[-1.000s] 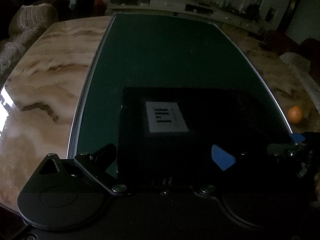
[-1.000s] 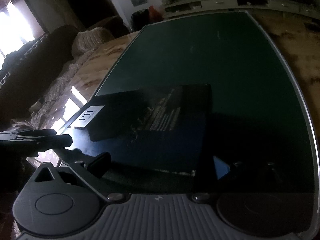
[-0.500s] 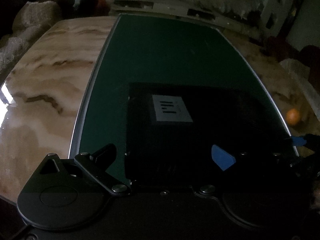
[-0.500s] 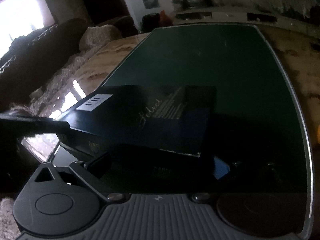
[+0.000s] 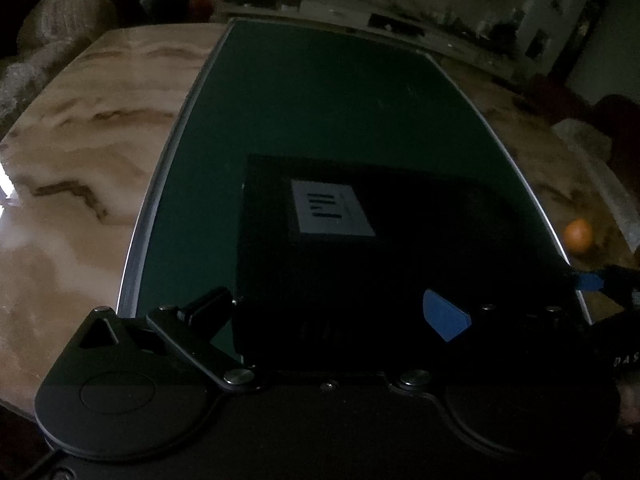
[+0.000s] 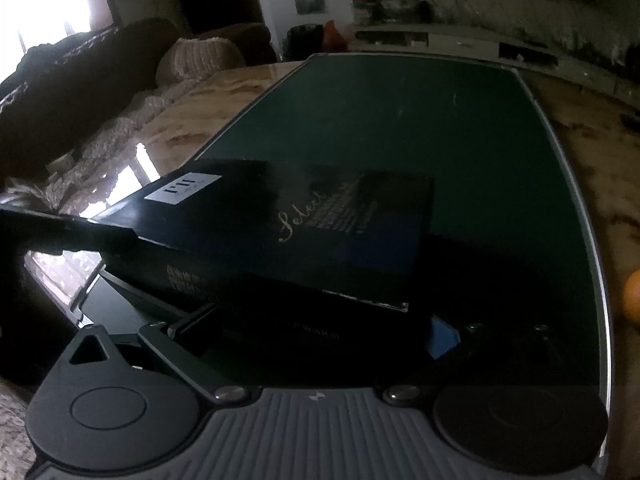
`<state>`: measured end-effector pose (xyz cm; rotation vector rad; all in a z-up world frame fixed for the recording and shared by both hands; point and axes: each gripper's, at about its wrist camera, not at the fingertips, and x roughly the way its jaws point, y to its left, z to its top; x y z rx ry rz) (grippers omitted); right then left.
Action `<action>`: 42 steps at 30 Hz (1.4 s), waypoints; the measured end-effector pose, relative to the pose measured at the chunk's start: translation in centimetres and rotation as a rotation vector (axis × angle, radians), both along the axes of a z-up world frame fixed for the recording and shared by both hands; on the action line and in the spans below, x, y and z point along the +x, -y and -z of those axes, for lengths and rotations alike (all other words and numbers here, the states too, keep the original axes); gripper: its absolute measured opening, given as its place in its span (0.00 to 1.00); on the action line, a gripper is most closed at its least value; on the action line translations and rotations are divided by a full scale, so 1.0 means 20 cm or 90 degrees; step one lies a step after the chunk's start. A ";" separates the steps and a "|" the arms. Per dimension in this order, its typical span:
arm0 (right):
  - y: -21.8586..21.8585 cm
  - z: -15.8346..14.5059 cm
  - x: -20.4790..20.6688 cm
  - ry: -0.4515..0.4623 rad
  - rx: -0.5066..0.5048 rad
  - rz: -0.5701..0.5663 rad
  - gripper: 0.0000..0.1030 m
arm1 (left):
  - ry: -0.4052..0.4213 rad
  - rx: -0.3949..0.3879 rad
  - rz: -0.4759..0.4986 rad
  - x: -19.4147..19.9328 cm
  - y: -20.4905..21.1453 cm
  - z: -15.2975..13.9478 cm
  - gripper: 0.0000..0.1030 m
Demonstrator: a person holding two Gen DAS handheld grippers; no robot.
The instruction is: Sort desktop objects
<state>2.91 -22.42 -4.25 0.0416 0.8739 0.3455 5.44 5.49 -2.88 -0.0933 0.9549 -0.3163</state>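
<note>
A flat black box (image 5: 360, 272) with a white label (image 5: 332, 214) fills the gap between the fingers of my left gripper (image 5: 326, 314), which is shut on its near end. In the right wrist view the same black box (image 6: 320, 232), with "Select" in gold script, hangs tilted above the dark green mat (image 6: 400, 120). My right gripper (image 6: 318, 330) is shut on its side edge. A left gripper finger (image 6: 60, 236) reaches the box's labelled end from the left. A blue pad of the right gripper (image 5: 592, 280) shows at the box's right edge.
The green mat (image 5: 320, 100) lies on a marble table (image 5: 80, 140). An orange (image 5: 578, 236) sits on the marble just right of the mat, also seen as the orange (image 6: 632, 296). A sofa with cushions (image 6: 80, 80) stands left of the table.
The box lay flat on the mat a second ago. It has come up off the mat, tilted, held between both grippers.
</note>
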 end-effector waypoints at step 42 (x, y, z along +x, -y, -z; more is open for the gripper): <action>0.18 0.00 0.36 -0.123 0.142 0.078 1.00 | -0.040 0.048 0.066 0.26 0.07 -0.06 1.00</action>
